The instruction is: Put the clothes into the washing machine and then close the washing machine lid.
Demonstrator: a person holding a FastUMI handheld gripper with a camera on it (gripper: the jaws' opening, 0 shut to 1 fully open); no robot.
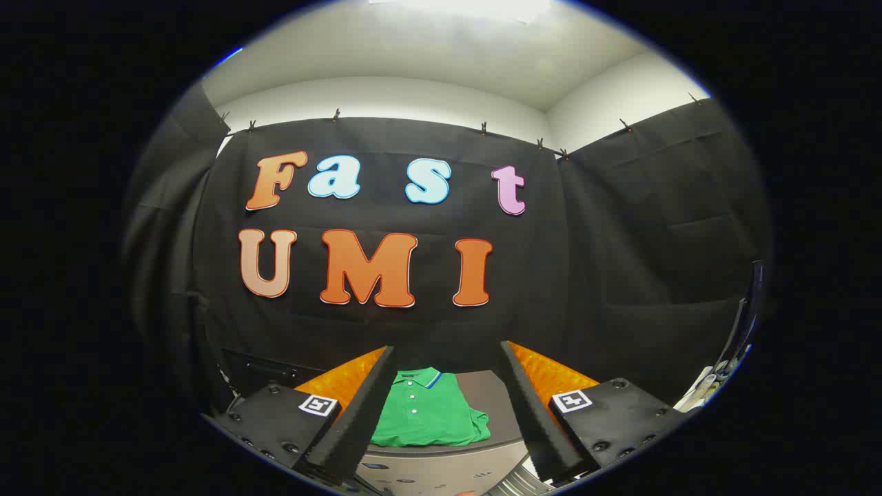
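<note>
A folded green polo shirt (pixel 428 413) with a blue-edged collar and small white buttons lies on a dark flat top (pixel 493 399), seen between my two fingers and beyond their tips. My gripper (pixel 448 355) is open, held well above and short of the shirt, with nothing between its fingers. Below the dark top, a pale grey front panel (pixel 441 468) with small markings shows between the fingers; I cannot tell whether it belongs to the washing machine.
Black cloth walls close the booth behind and to both sides. A dark upright edge with pale objects (pixel 730 358) stands at the far right. A dark box shape (pixel 258 372) sits left of the shirt's surface.
</note>
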